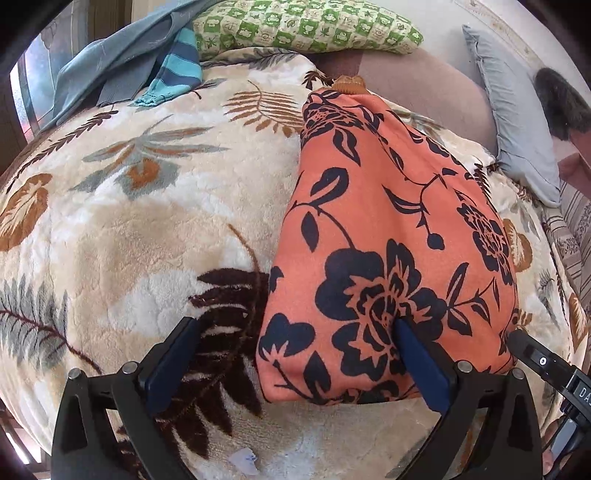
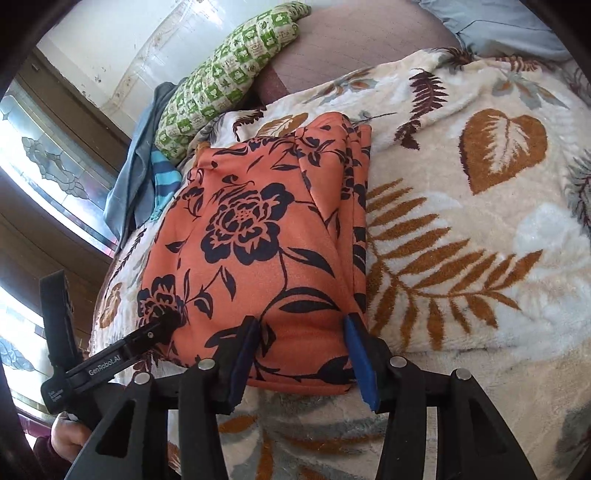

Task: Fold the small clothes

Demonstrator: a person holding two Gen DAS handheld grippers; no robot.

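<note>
Your orange floral garment (image 1: 388,229) lies folded into a long panel on the leaf-patterned blanket (image 1: 140,229) covering the bed. Your left gripper (image 1: 295,325) has its jaws spread wide, one finger on the garment's near end, the other off it over the blanket. Your right gripper (image 2: 301,328) stands about half open at the same near end, fabric bulging between its jaws; it seems the pads aren't pinching it. Beyond the garment's far end lie a green checked pillow (image 1: 306,27) and striped teal clothing (image 1: 177,66).
</note>
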